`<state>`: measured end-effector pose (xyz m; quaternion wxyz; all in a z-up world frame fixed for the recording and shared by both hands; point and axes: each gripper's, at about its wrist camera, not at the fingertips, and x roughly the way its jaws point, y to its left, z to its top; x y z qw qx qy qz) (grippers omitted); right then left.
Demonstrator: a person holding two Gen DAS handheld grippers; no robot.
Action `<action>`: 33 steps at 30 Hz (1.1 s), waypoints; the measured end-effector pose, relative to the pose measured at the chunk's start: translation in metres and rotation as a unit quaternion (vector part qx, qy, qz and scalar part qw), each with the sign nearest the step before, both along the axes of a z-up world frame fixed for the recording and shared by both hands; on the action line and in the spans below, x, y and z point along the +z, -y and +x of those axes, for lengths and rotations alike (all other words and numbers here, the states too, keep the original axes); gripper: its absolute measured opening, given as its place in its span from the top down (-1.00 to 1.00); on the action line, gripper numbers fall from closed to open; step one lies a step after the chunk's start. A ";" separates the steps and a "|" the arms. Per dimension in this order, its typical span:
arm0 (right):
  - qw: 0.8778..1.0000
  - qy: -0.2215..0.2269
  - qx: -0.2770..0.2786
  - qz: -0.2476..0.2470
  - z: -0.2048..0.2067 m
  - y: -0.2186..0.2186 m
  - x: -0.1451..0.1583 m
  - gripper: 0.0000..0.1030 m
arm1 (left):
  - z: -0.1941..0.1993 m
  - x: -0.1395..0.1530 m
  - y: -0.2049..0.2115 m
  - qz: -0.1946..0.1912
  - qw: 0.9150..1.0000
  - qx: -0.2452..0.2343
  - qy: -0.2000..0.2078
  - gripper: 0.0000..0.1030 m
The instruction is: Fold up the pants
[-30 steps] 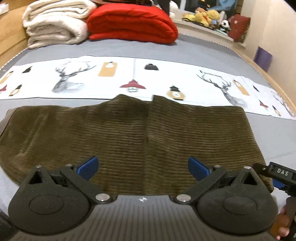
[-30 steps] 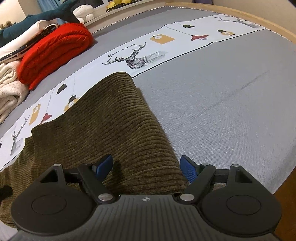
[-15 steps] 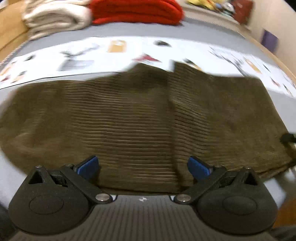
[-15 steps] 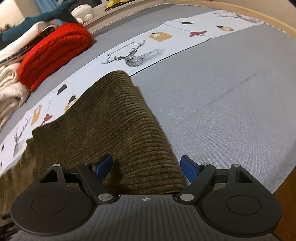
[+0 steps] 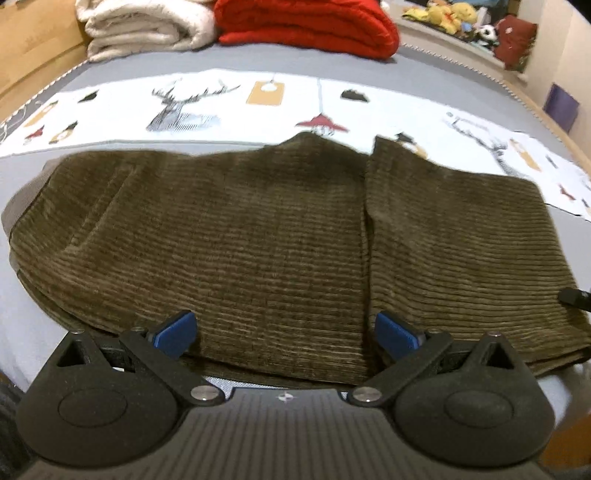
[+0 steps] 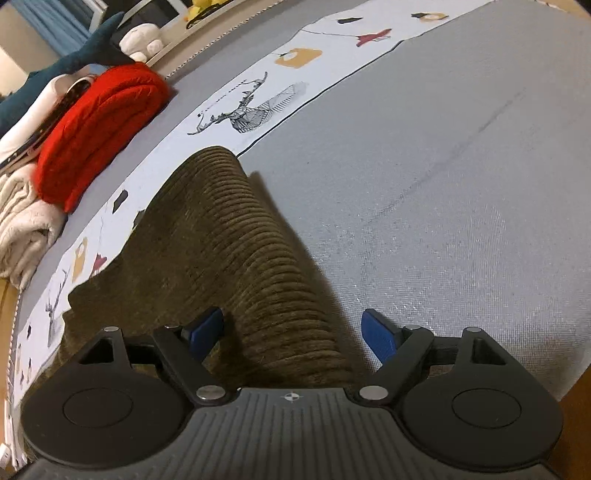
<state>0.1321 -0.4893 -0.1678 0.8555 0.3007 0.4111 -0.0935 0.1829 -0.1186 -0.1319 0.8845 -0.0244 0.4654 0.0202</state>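
Olive-brown corduroy pants point(image 5: 258, 236) lie folded across the grey bed; a folded layer's edge runs down near the right of centre. My left gripper point(image 5: 284, 330) is open, its blue pads on either side of the near edge of the pants. My right gripper point(image 6: 293, 330) is open around the right end of the pants point(image 6: 258, 266), which rises as a raised fold between the fingers. A tip of the right gripper point(image 5: 576, 295) shows at the right edge of the left wrist view.
A white printed strip with deer and lamps point(image 5: 184, 107) runs across the bed behind the pants. A red folded blanket point(image 5: 306, 26) and cream blanket point(image 5: 147, 26) lie at the back. Plush toys point(image 6: 140, 37) sit on a ledge. Grey sheet point(image 6: 443, 184) lies right of the pants.
The left gripper has shifted its view leftward and lower over the pants. The right end of the pants has risen into a higher fold between the right fingers. Both jaws stay open.
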 end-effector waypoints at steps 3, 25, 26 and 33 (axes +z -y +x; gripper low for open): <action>1.000 0.009 0.004 -0.007 -0.005 0.002 0.002 -0.63 | 0.001 -0.007 -0.004 -0.005 1.000 0.007 -0.006 -1.00; 0.993 0.027 0.009 0.115 -0.016 0.014 -0.005 -0.68 | -0.041 -0.006 -0.024 -0.185 0.960 0.204 -0.056 -1.00; 0.993 0.026 0.007 0.118 -0.017 0.015 -0.005 -0.67 | -0.046 -0.005 -0.025 -0.196 0.956 0.213 -0.054 -1.00; 0.989 0.027 -0.011 0.146 -0.019 0.021 -0.007 -0.67 | -0.047 0.014 -0.032 -0.177 0.964 0.200 0.004 -0.99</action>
